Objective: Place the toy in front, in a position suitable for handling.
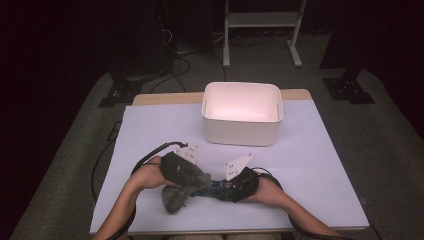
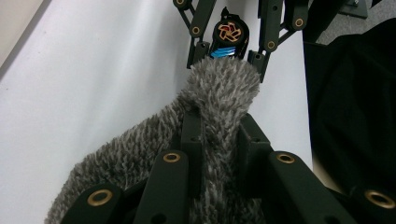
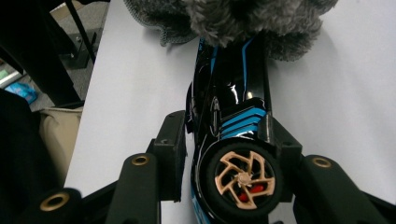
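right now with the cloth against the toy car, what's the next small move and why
Probably a short rub along the car's body. The left claw is shut on the grey fluffy cloth, whose tip already meets one end of the black and blue toy car. The right claw clamps the car near its wheel, steadying it above the table, so sliding the cloth along looks like the natural follow-on.

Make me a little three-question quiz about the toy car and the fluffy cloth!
1. True or false: the right gripper is shut on the toy car.
2. What does the left gripper hold: A, the white bin; B, the grey fluffy cloth; C, a cable?
3. Fill in: the white bin stands ____ the hands, toward the table's far edge.

Key
1. True.
2. B, the grey fluffy cloth, which touches the car's end.
3. Beyond.
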Motion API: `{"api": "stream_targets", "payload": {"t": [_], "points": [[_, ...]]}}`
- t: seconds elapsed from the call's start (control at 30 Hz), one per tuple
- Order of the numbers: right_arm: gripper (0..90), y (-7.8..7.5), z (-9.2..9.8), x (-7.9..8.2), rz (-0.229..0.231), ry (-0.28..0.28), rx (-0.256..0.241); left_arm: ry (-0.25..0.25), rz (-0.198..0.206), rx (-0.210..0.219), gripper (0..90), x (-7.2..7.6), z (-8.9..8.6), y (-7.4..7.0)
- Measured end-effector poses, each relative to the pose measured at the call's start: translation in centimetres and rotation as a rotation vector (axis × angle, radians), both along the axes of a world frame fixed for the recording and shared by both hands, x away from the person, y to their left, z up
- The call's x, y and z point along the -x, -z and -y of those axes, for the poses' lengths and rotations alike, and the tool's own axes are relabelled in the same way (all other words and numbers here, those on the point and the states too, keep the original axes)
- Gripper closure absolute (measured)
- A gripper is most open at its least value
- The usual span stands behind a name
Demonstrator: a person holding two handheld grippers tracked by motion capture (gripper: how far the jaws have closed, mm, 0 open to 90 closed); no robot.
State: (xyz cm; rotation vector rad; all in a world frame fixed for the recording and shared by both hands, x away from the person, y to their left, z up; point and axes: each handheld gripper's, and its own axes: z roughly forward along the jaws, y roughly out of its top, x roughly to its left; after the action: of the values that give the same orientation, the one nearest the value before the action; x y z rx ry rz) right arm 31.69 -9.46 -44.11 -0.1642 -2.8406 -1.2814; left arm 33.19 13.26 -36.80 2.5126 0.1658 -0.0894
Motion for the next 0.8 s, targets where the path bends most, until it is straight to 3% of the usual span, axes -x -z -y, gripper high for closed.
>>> {"api": "stream_targets", "payload": {"t": [0.13,0.23,0.47,0.8], "points": [[58.0,-0.6,0.7,-0.4,0.024,-0.015,0.005,0.005,0.004,-0.003,76.3,-0.1,0.2,-0.1],[62.0,-1.0,1.6,-1.1,0.006,-0.011,-0.008,0.007,0.005,0.001,76.3,-0.4,1.0,-0.2],[64.2,-1.6,2.7,-1.9,0.02,-0.036,0.016,0.007,-0.001,-0.001,76.3,-1.0,2.0,-0.2],[64.1,-2.1,4.1,-3.0,0.039,-0.011,0.039,0.012,-0.001,0.003,76.3,-2.1,3.3,-0.2]]}}
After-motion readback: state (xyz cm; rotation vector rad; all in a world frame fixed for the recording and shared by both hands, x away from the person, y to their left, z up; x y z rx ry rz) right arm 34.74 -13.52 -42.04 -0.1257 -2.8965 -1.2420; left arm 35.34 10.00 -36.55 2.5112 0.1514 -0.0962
